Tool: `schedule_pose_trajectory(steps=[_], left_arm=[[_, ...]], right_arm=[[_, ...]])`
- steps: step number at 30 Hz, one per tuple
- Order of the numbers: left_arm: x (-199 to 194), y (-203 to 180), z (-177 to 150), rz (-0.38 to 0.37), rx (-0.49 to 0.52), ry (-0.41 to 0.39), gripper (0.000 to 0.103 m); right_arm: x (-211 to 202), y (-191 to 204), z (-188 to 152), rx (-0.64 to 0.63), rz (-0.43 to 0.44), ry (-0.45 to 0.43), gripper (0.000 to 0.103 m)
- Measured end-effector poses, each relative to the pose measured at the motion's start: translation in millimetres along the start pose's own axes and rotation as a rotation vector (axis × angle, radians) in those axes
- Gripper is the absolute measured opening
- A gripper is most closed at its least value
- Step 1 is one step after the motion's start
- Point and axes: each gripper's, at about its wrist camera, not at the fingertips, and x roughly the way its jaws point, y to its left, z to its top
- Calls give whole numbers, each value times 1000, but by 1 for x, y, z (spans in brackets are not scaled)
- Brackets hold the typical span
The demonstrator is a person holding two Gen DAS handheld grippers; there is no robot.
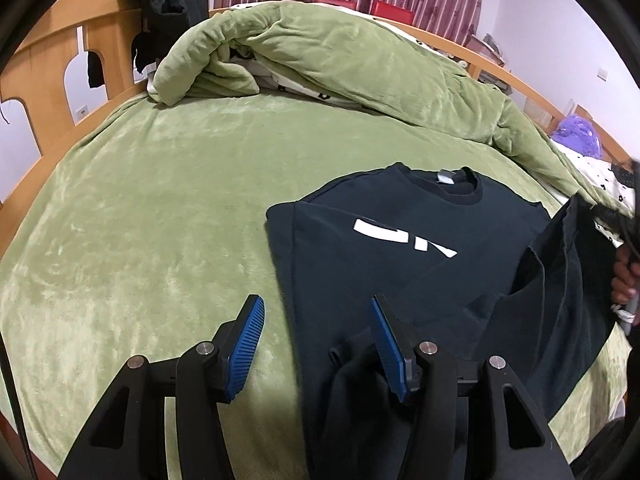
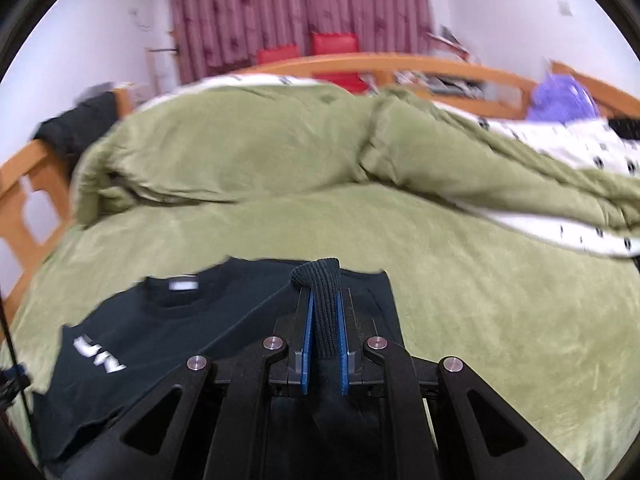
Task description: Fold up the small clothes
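Folding is midway — the dark sweatshirt [image 1: 400, 248] has one side turned in; right gripper [image 2: 325, 320] pinches its ribbed cuff [image 2: 318, 276], left gripper [image 1: 316, 320] fingers apart, empty — bottom unfolded.

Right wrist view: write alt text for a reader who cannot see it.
The right gripper has its blue-padded jaws shut on a ribbed cuff of a dark sweatshirt with white lettering. The sweatshirt lies on a green blanket covering a wooden-framed bed, with a bunched green quilt and maroon curtains behind.
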Motion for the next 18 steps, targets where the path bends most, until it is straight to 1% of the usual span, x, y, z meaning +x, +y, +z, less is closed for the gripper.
schedule_pose_trajectory(steps=[2, 3, 4, 5, 6, 8, 9, 10, 15, 18], left_arm=[[3, 3, -1, 1, -8, 5, 52], [4, 3, -1, 2, -9, 5, 52], [5, 3, -2, 3, -8, 8, 52], [5, 3, -2, 3, -7, 9, 52], [5, 3, -3, 2, -5, 7, 52], [2, 2, -4, -4, -1, 2, 52], [1, 1, -4, -6, 1, 0, 52], [-1, 0, -5, -8, 4, -4, 52], [-15, -4, -10, -28, 12, -17, 52], [-23, -7, -19, -31, 30, -15, 52]], right_arm=[[35, 0, -11, 11, -79, 87, 11], [49, 0, -17, 12, -103, 131, 14], [63, 0, -24, 8, -129, 186, 20], [72, 1, -30, -6, -140, 228, 22], [72, 1, -33, -23, -143, 233, 23], [61, 3, -34, -41, -154, 201, 35], [48, 3, -33, -43, -144, 177, 46], [39, 2, -33, -44, -130, 165, 49], [-15, 1, -32, -61, -71, 95, 50], [-35, 1, -40, -48, -42, 93, 50]])
